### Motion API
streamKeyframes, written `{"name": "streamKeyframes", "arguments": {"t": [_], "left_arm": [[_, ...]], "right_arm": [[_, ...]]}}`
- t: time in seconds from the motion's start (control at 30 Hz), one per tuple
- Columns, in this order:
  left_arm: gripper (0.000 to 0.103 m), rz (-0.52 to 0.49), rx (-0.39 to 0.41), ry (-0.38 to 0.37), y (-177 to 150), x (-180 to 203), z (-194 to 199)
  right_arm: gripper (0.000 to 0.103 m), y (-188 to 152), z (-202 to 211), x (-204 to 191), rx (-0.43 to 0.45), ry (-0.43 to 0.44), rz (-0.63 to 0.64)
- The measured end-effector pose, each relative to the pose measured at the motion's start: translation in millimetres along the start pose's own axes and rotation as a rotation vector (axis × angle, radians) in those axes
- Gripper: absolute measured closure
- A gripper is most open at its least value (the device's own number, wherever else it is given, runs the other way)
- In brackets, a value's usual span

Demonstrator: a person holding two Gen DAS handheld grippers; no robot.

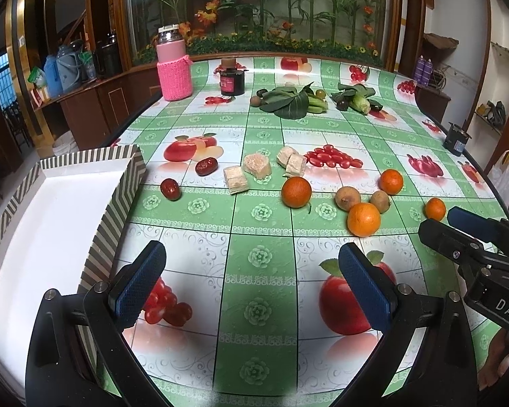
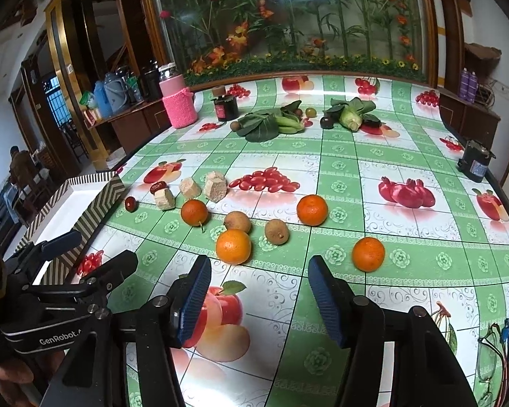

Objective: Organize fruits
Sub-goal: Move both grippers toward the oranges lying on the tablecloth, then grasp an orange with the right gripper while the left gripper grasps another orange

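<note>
Several oranges lie on the fruit-print tablecloth, the nearest one [image 1: 363,219] [image 2: 233,246] beside two brown longans [image 1: 347,198] [image 2: 237,222]. Another orange [image 2: 368,254] lies to the right. Two red dates [image 1: 170,189] [image 2: 130,203] and several beige cubes [image 1: 257,165] [image 2: 215,186] lie further back. An empty white box with striped sides [image 1: 112,210] [image 2: 95,210] stands at the left. My left gripper [image 1: 251,281] is open and empty over the table by the box. My right gripper [image 2: 259,288] is open and empty in front of the oranges.
Leafy greens, bananas and corn [image 1: 295,100] [image 2: 275,123] lie at the back. A pink knitted flask [image 1: 173,64] and a dark jar [image 1: 232,81] stand at the back left. A small black device [image 2: 475,161] sits at the right table edge. Glasses [image 2: 492,356] lie near right.
</note>
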State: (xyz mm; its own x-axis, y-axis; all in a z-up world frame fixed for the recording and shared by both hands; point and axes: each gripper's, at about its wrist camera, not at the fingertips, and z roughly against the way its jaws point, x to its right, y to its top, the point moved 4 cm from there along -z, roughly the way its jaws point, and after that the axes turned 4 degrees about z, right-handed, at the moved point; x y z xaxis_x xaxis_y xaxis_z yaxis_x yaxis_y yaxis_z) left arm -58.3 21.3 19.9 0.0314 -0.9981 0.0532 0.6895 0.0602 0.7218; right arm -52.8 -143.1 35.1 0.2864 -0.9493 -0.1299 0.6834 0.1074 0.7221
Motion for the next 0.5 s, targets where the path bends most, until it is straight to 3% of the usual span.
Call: {"name": "streamKeyframes", "arguments": {"t": [0.5], "left_arm": [[0.000,0.020,-0.069,-0.003,3.2,-26.7,-15.0]], "right_arm": [[0.058,-1.4,-37.4,-10.4,-0.087,0.103,0.022]]}}
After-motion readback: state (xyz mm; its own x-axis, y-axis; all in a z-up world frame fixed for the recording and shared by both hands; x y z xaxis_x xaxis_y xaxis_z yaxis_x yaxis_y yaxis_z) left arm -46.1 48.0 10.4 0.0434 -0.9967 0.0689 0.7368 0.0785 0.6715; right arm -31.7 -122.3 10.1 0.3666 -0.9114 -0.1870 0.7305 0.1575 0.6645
